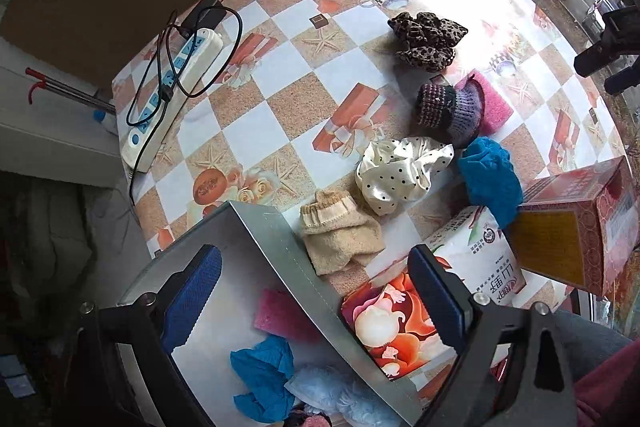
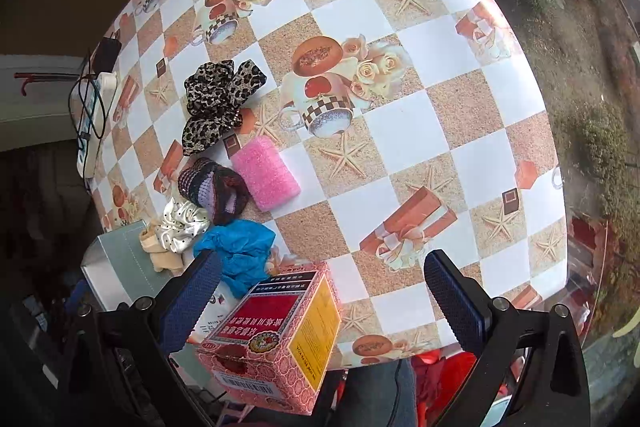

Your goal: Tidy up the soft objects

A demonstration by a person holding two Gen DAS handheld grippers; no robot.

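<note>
Both the left gripper (image 1: 316,301) and right gripper (image 2: 322,297) are seen spread apart, nothing grasped. Soft objects, among them a leopard scrunchie (image 2: 218,99) and pink sponge (image 2: 266,179), are scattered on the table (image 2: 440,67); others lie inside the grey box (image 1: 304,291).

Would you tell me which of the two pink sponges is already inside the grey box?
The pink sponge below the left claw lies inside the grey box; the other pink sponge still sits on the table beside the knitted item.
</note>
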